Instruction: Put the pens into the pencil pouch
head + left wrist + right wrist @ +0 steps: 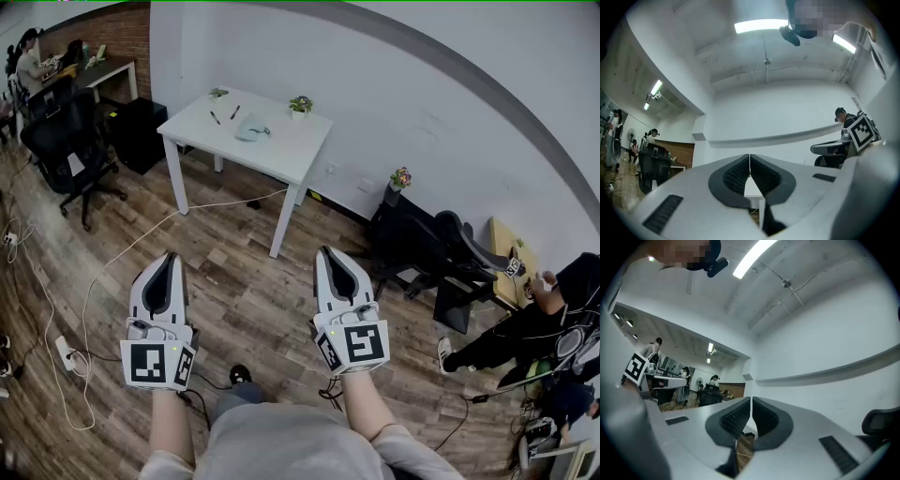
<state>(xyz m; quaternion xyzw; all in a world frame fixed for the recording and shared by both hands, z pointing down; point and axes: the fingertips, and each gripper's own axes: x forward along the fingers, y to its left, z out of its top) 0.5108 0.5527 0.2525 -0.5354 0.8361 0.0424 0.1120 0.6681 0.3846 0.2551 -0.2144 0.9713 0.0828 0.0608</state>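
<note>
A white table [281, 150] stands across the room in the head view. On it lie a light grey pencil pouch [250, 128] and two dark pens [215, 117] [235, 112] to its left. My left gripper [169, 262] and right gripper [330, 255] are held out side by side over the wooden floor, far short of the table. Both are shut with nothing between their jaws. In the left gripper view the jaws [750, 160] meet in a thin line; a piece of the white table [752, 190] shows below them. The right gripper view shows its jaws [751, 405] closed too.
Two small potted plants [301, 103] [218, 93] sit on the table. A black office chair [70, 141] stands at the left, another chair [450, 248] and a seated person [539, 323] at the right. White cables [112, 262] run across the wooden floor.
</note>
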